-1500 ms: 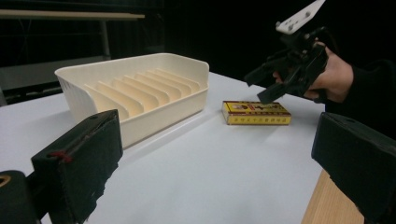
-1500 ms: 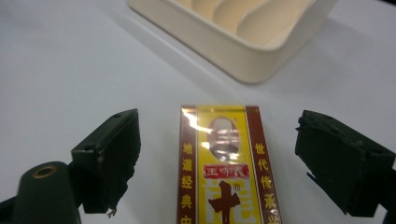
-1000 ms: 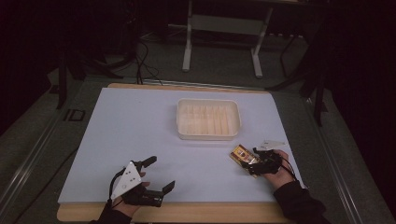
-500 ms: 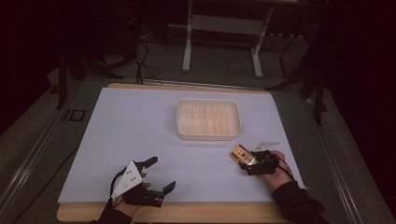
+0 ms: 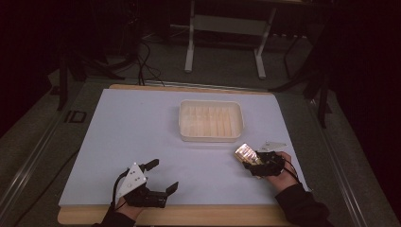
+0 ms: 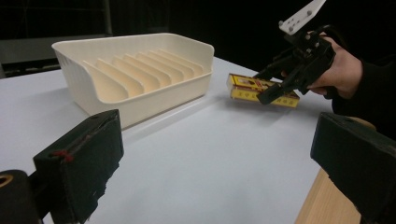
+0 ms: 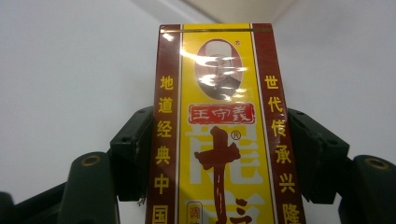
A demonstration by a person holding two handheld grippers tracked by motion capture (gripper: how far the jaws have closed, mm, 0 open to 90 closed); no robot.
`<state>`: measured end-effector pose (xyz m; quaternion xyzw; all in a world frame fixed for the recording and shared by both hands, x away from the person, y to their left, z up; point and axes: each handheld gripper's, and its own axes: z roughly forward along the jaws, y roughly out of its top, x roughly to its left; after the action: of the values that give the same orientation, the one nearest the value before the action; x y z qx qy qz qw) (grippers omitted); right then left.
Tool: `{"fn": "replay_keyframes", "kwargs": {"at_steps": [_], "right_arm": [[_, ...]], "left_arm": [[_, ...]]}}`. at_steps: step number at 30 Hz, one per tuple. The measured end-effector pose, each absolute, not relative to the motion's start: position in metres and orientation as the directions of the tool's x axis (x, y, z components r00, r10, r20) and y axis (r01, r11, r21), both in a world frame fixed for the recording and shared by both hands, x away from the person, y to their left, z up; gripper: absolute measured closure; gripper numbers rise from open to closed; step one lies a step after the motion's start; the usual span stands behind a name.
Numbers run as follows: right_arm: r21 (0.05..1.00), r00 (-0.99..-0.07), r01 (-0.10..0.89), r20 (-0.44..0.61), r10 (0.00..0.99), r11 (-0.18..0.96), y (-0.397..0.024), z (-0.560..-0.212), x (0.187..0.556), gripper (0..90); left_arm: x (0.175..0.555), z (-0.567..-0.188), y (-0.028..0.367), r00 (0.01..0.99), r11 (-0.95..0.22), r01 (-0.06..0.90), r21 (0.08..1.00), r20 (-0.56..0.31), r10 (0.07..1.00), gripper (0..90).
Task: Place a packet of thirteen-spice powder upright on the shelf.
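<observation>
**Two jaws close on the box: the grip is made**

One flat yellow-and-maroon cardboard box with printed Chinese characters (image 7: 219, 140) is the thing in hand, and the news is the right gripper (image 5: 253, 161): its jaws have just been closing, and now they sit clamped on the box's two long sides, one black pad on each maroon edge. A second ago the box lay between wider jaws; now it's pinched. My read is that the pick is done and the lift can follow.

Where's the box? Lying on the pale blue table mat (image 5: 142, 137), just beside the near right corner of the cream plastic tray with ribbed dividers (image 5: 211, 120), apart from its wall. In the left gripper view the box (image 6: 247, 87) lies flat, held at the end away from the tray (image 6: 140, 74).

Room to move looks generous. Between box and tray there's a narrow strip of bare mat, so a short rise should clear the rim. The mat's right edge lies close behind the right hand (image 5: 279, 168), with the wooden table edge (image 5: 213, 213) nearer the person, so pulling back gives little margin.

The left gripper (image 5: 158, 177) waits well apart from the tray, near the mat's front edge, its jaws spread wide with nothing between them.
</observation>
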<state>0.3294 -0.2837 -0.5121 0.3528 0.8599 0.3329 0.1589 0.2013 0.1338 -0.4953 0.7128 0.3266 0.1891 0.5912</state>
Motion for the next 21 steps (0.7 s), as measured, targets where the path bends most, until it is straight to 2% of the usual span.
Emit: {"fn": "replay_keyframes", "kwargs": {"at_steps": [5,8,15,21], "right_arm": [[0.725,-0.7,0.468,-0.044,0.712,0.505,-0.28,-0.497,0.322,32.1],[0.737,-0.705,0.449,-0.054,0.707,0.505,-0.277,-0.491,0.319,32.1],[0.8,-0.719,0.376,-0.068,0.692,0.468,-0.27,-0.474,0.303,32.1],[0.852,-0.717,0.303,-0.092,0.691,0.428,-0.262,-0.457,0.287,32.1]], "left_arm": [[0.201,-0.493,0.127,0.732,-0.073,0.283,0.957,-0.166,0.661,3.4],[0.2,-0.49,0.123,0.726,-0.101,0.269,0.958,-0.132,0.675,2.9],[0.204,-0.483,0.115,0.717,-0.066,0.318,0.946,-0.194,0.669,2.9],[0.211,-0.474,0.102,0.709,-0.069,0.31,0.948,-0.182,0.682,2.6]]}}
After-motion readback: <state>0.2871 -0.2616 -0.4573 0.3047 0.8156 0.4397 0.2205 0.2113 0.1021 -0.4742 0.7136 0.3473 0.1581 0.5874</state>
